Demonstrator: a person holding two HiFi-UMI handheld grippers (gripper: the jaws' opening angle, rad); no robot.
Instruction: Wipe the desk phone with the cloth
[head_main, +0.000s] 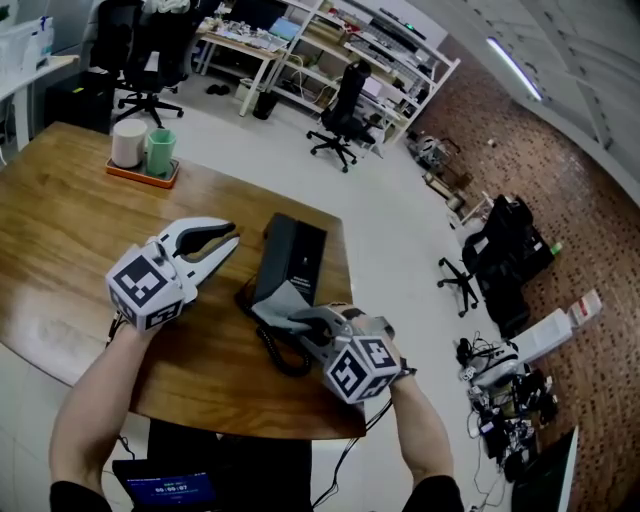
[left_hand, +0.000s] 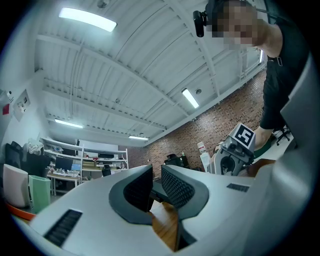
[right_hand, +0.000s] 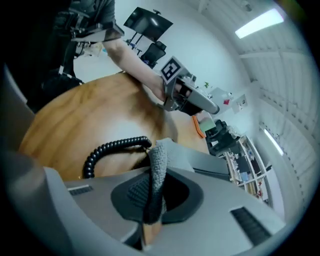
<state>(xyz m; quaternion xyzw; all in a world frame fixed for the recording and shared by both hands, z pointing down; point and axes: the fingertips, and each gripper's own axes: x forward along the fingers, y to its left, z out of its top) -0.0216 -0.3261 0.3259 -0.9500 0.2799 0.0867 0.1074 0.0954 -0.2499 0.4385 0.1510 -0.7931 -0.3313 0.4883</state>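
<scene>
The wooden table (head_main: 60, 230) is seen w/ the desk phone (head_main: 295, 250) near its right edge, the cloth (head_main: 282, 298) laid over the phone's near end. The phone is judged rigid, fairly heavy, prob. steady under light wiping; its coiled cord (right_hand: 112, 149) could be snagged. The cloth, soft & limp, is pinched at a fold by the right gripper (head_main: 298, 322). The left gripper (head_main: 232, 238) is held slightly parted & empty beside the phone.

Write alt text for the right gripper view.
The right tongs are shut on a grey cloth over the desk phone. Its black coiled cord lies on the wooden desk; the left tongs hover beyond.
</scene>
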